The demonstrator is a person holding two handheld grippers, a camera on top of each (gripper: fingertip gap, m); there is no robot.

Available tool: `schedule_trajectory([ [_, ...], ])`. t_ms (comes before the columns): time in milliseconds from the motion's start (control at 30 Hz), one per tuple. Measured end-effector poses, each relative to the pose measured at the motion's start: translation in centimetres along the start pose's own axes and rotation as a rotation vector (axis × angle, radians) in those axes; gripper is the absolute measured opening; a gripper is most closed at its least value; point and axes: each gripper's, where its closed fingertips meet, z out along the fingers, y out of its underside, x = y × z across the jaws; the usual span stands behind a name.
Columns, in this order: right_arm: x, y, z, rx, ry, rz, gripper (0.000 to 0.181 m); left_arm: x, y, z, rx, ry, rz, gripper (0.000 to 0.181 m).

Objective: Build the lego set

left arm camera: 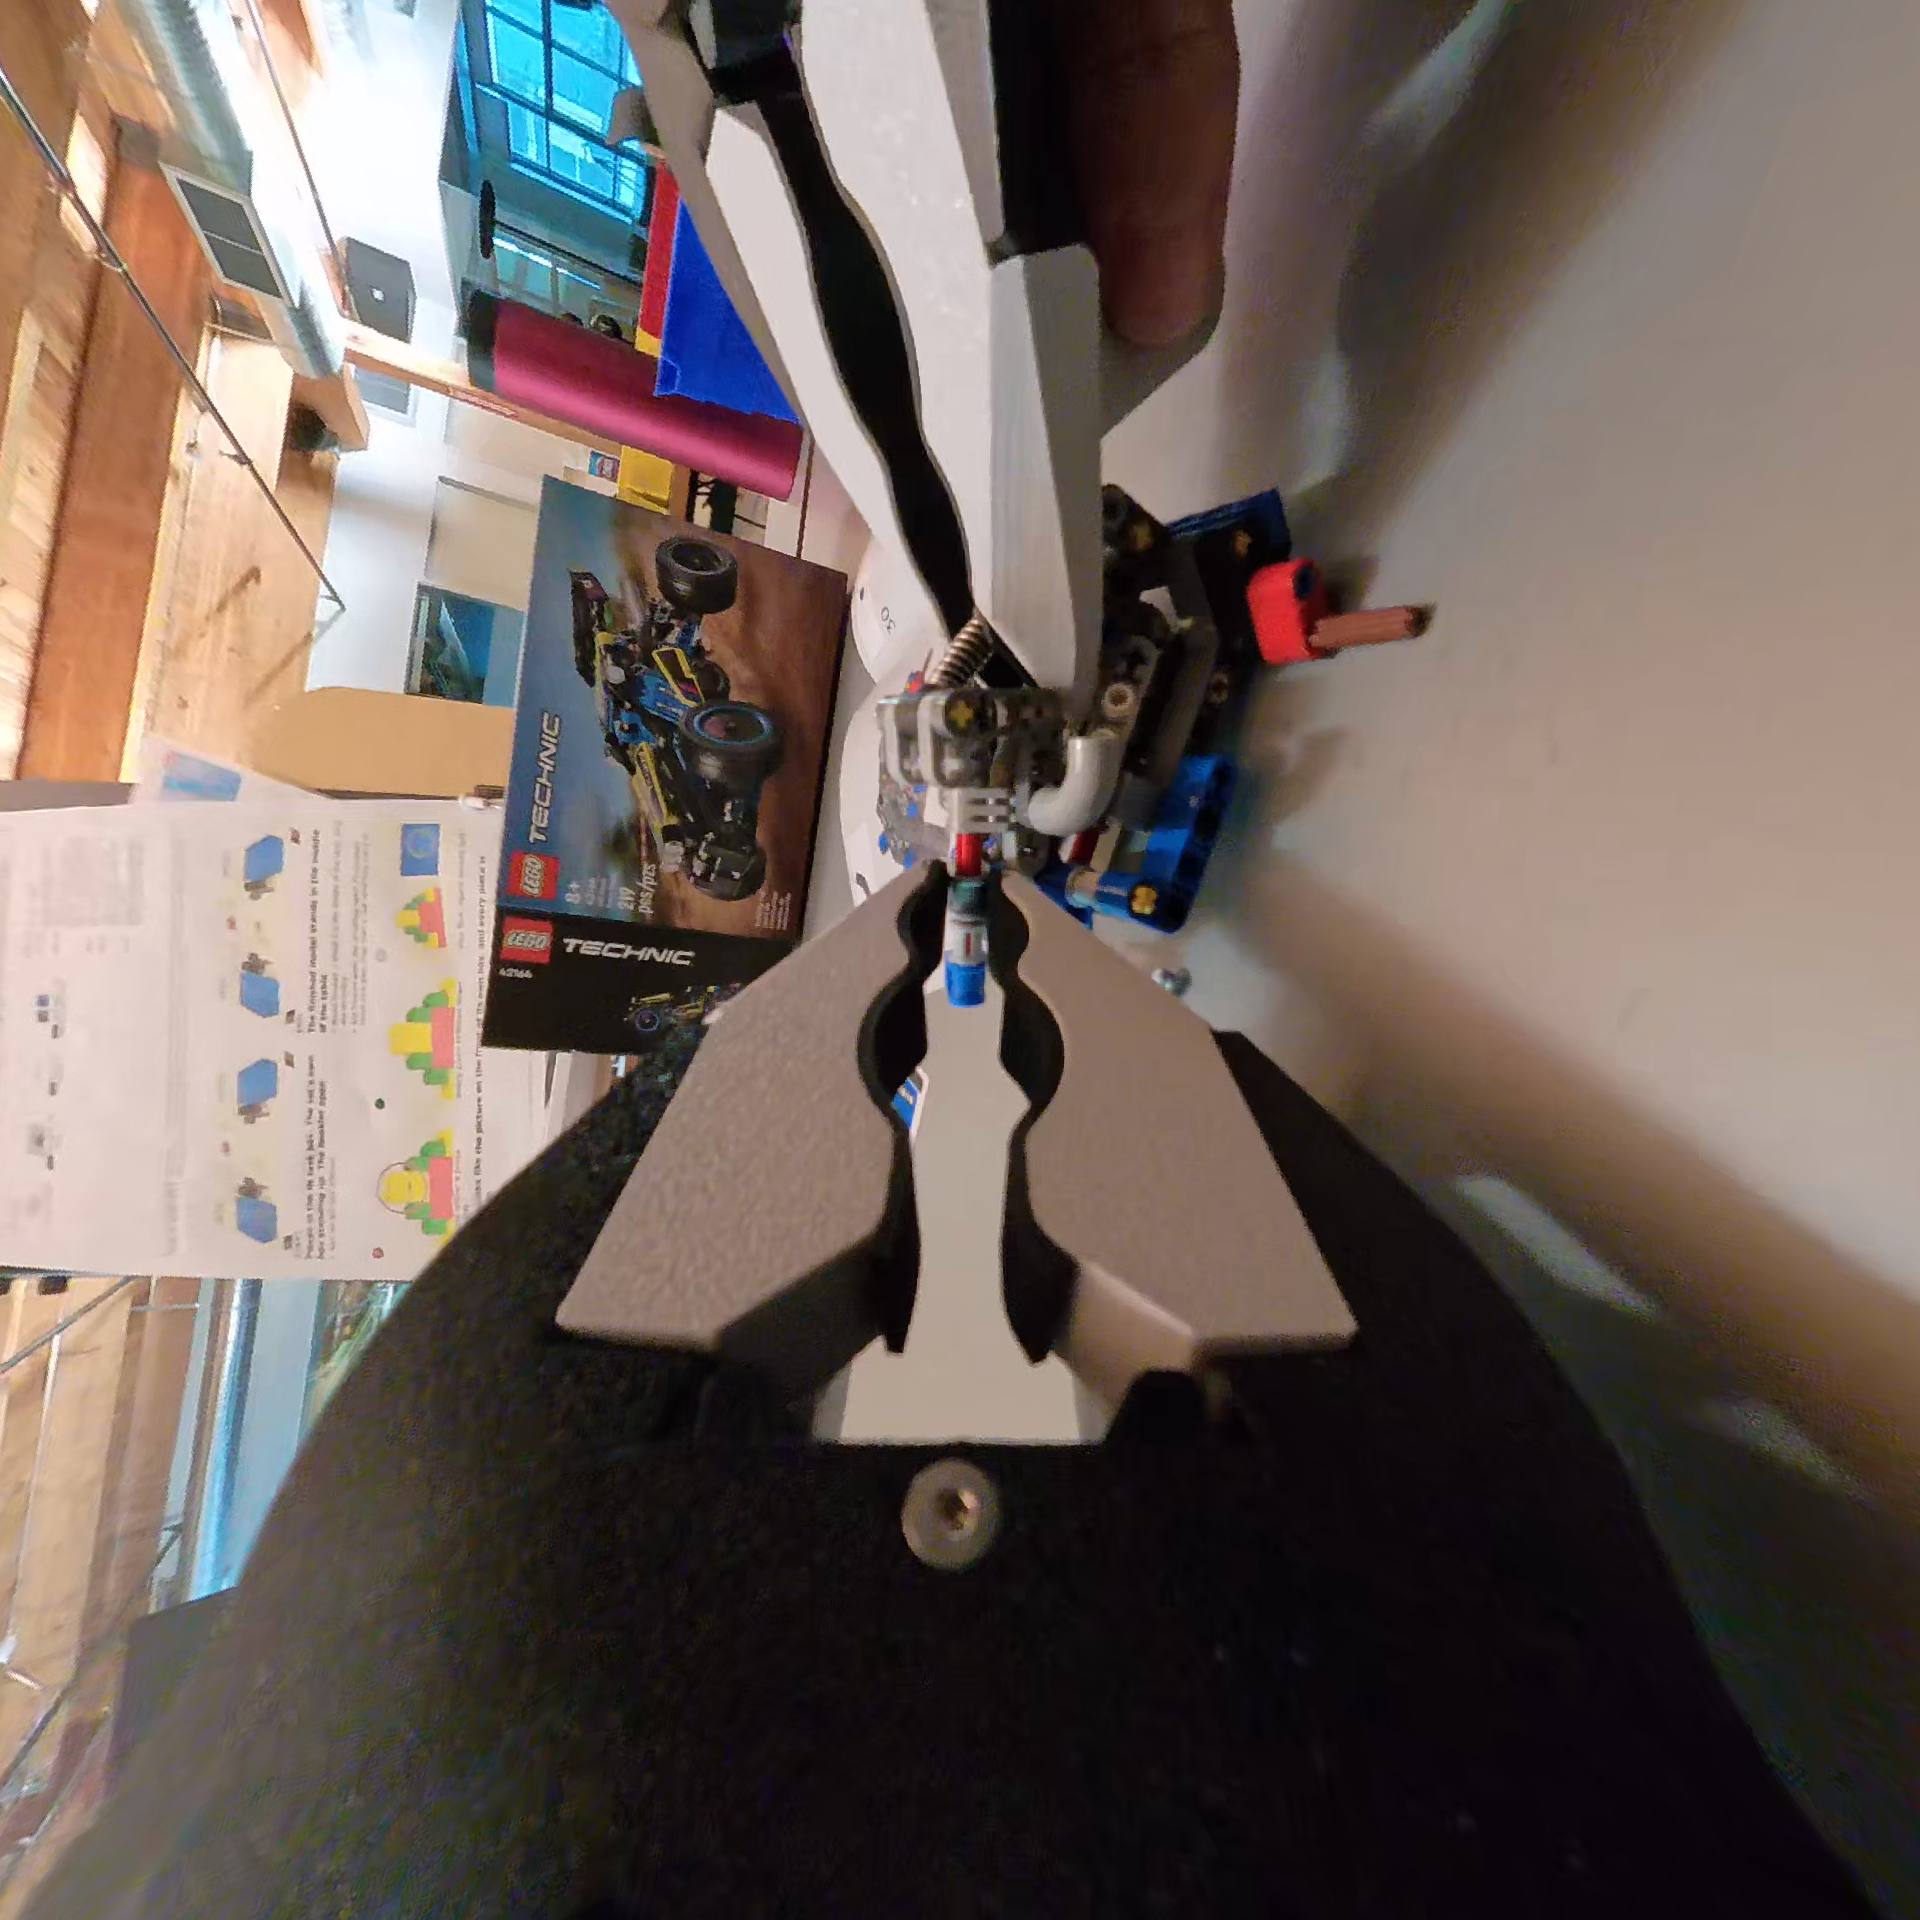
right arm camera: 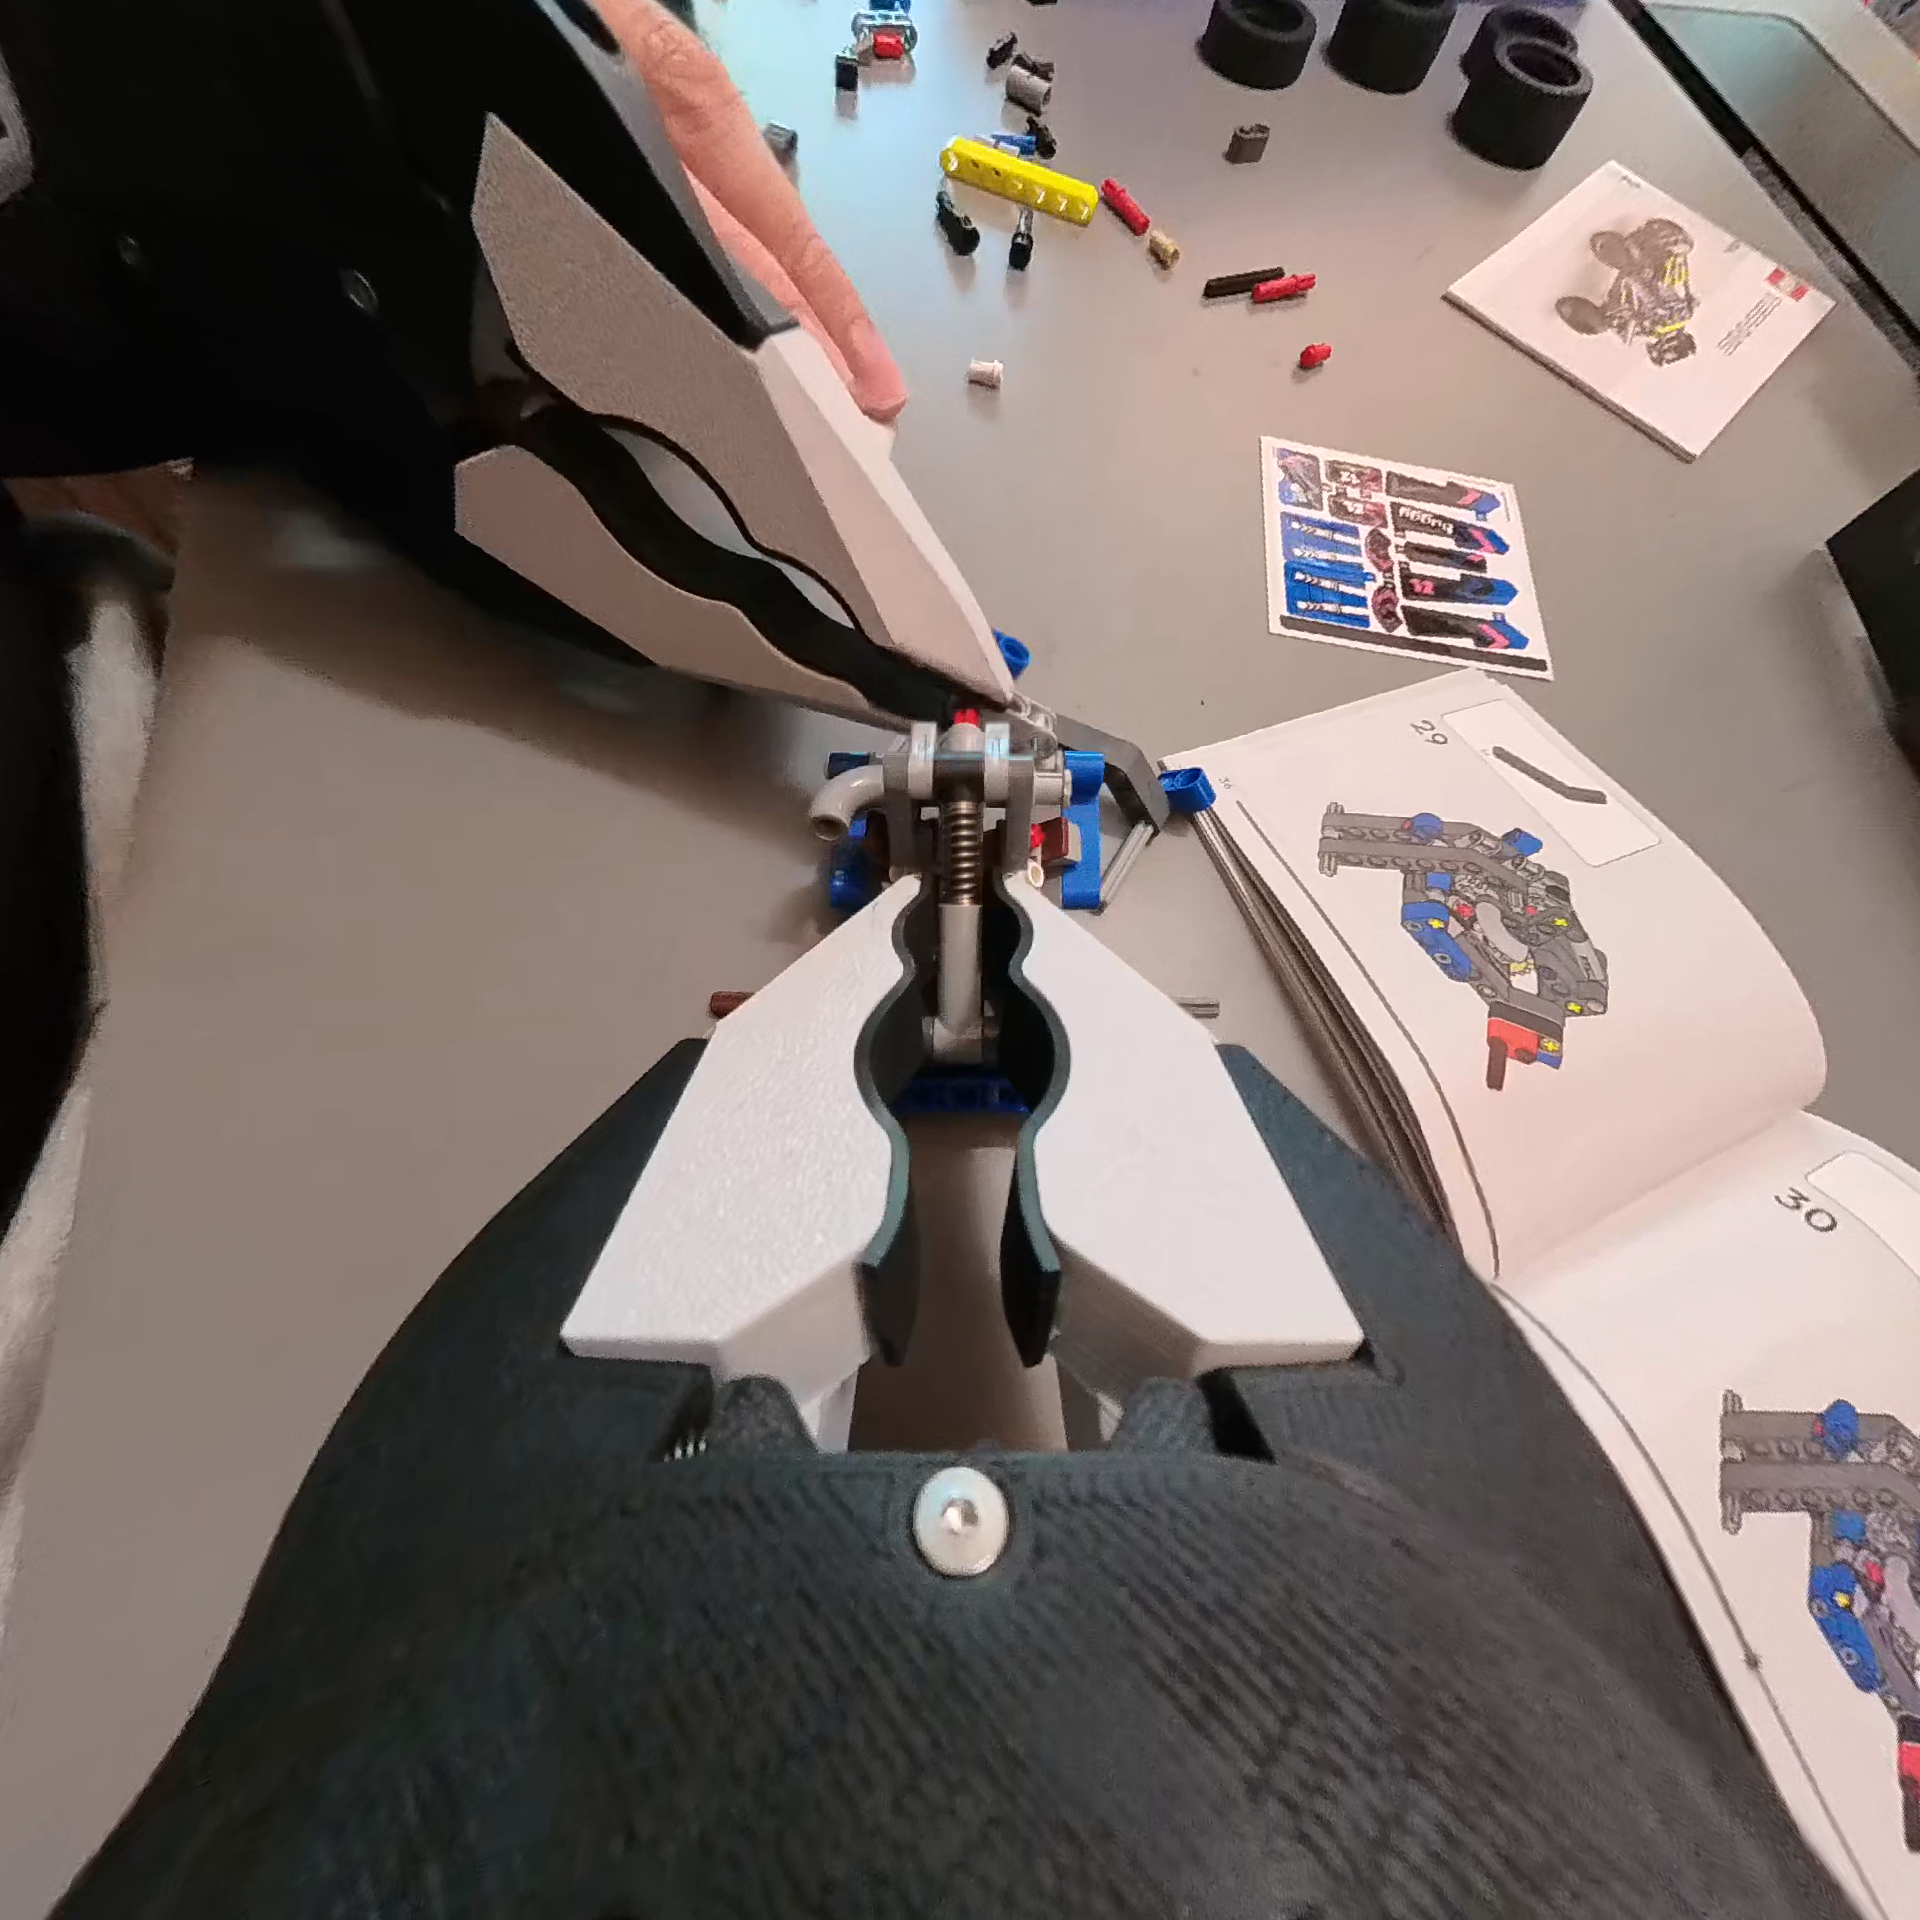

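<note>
While your two tongs meet over the half-built grey, blue and black Technic chassis (right arm camera: 971,821), each has closed on a different end of it so that one can brace and the other can work. Your right tongs (right arm camera: 961,914) are nearly shut around the grey shock absorber with its metal coil spring (right arm camera: 961,857), which stands up from the chassis towards that camera; gripping it there seems meant to steady the model. Your left tongs (left arm camera: 964,914) are narrowed to a slit on a slim red, white and blue pin stack (left arm camera: 966,935) at the model's near end, presumably to press it home. The chassis rests on the grey surface (right arm camera: 468,852) near its middle, just beside the left page edge of the open instruction booklet (right arm camera: 1507,935), kept close so you can check the step. Loose parts, including a yellow holed beam (right arm camera: 1018,182) and four black tyres (right arm camera: 1522,99), lie towards the far edge, well apart from the work.
</note>
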Motion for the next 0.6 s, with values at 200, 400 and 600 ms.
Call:
schedule_trajectory([
  [200, 0.1, -0.2, -0.1, 0.005, 0.008, 0.008, 0.007, -0.7, -0.2, -0.2, 0.028, -0.013, -0.118, 0.004],
  [400, 0.2, -0.6, -0.1, 0.032, 0.027, -0.020, 0.006, -1.3, -0.3, -0.4, 0.030, -0.073, -0.025, 0.003],
  [600, 0.6, -4.5, -2.1, 0.179, 0.171, -0.230, 0.005, -5.1, -1.8, -2.8, 0.082, -0.320, 0.103, 0.003],
])
